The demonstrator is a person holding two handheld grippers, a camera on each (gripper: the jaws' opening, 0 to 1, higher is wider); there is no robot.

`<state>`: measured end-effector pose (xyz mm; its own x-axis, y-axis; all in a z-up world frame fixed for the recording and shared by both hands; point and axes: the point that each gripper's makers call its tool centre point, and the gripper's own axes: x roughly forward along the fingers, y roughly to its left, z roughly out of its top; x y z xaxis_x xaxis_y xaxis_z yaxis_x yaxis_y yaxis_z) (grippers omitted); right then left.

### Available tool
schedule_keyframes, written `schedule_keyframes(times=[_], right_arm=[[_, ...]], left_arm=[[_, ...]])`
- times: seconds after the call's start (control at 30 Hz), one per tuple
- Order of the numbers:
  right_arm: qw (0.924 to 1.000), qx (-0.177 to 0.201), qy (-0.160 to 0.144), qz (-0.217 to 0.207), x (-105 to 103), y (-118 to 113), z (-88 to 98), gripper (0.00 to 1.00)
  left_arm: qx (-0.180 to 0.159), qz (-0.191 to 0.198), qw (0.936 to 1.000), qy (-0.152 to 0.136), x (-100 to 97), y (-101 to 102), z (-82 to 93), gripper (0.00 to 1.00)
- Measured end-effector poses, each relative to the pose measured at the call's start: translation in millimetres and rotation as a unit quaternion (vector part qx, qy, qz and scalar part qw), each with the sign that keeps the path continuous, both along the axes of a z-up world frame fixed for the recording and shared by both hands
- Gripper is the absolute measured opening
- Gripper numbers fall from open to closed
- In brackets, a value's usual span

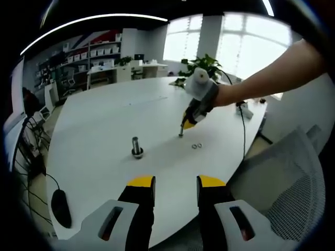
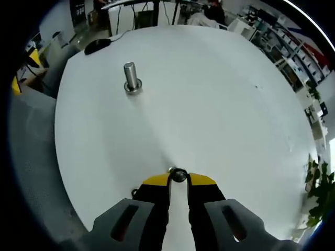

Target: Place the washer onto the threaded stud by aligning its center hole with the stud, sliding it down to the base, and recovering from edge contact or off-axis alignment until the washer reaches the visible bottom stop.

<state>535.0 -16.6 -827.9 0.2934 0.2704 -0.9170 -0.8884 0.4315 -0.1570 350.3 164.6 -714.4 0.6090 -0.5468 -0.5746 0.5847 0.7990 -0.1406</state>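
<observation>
The washer (image 2: pixel 179 175) sits pinched between the yellow tips of the right claw (image 2: pixel 179 178), low over the white surface (image 2: pixel 209 94) and well apart from the threaded stud (image 2: pixel 131 77).

The surface is wide and round-edged, the biggest thing in both views. A grey mesh chair (image 1: pixel 293 178) stands close to its near edge in the left gripper view, and shelves, desks and a leafy plant (image 1: pixel 201 67) lie beyond its far side. A person's bare arm (image 1: pixel 272 78) reaches in from the right of that view, holding the right claw (image 1: pixel 181 133) tip-down on the surface. A cable (image 1: pixel 243 130) trails across the surface behind it. A dark mouse (image 1: pixel 60 206) lies near the left edge.

The stud (image 1: pixel 136 146) stands upright on its round base with bare surface between it and the right claw. Two spare washers (image 1: pixel 197 146) lie flat just beside that claw's tip.

The left claw (image 1: pixel 175 183) hangs over the near edge, its jaws apart by a narrow gap with nothing between them.
</observation>
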Motion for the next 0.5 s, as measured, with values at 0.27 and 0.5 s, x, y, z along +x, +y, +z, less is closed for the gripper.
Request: schedule_keyframes(times=[0.27,0.5], right_arm=[[0.9997,-0.008,0.024,-0.007,-2.9,0.4,-21.4,0.14],[0.9992,-0.005,0.034,-0.019,-2.4,1.0,-29.0,0.14]], left_arm=[[-0.006,0.008,0.9999,0.007,0.7,2.3,-1.4,0.29],[-0.005,0.006,0.9999,0.013,-0.3,1.7,-3.7,0.30]])
